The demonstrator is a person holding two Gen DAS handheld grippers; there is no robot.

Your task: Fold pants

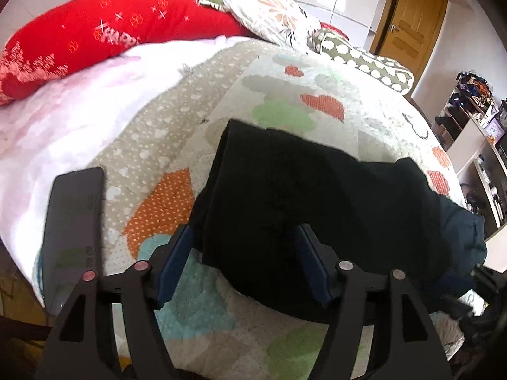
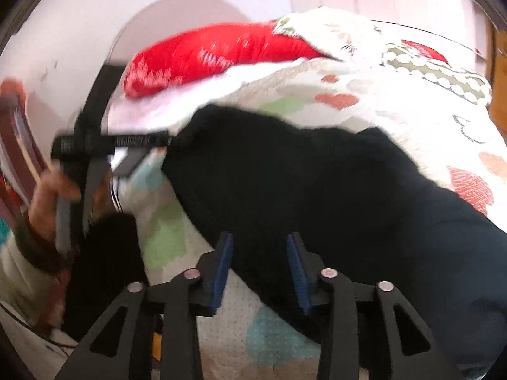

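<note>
The black pants (image 1: 317,196) lie folded in a thick slab on the patterned quilt (image 1: 285,95), with a navy part bunched at their right end. My left gripper (image 1: 245,253) hovers over the pants' near left edge; its blue pads stand wide apart and press on nothing. In the right wrist view the pants (image 2: 317,183) fill the middle. My right gripper (image 2: 259,255) hangs just above their near edge, jaws parted, pads clear of the cloth. My left gripper (image 2: 126,158) also shows there, blurred, by the pants' left end, held by a hand (image 2: 47,199).
A red bolster (image 1: 95,38) and floral pillows (image 1: 263,9) lie at the head of the bed. A dark flat slab (image 1: 73,215) rests at the quilt's left edge. Cluttered shelves (image 1: 475,120) and a wooden door (image 1: 408,22) stand to the right.
</note>
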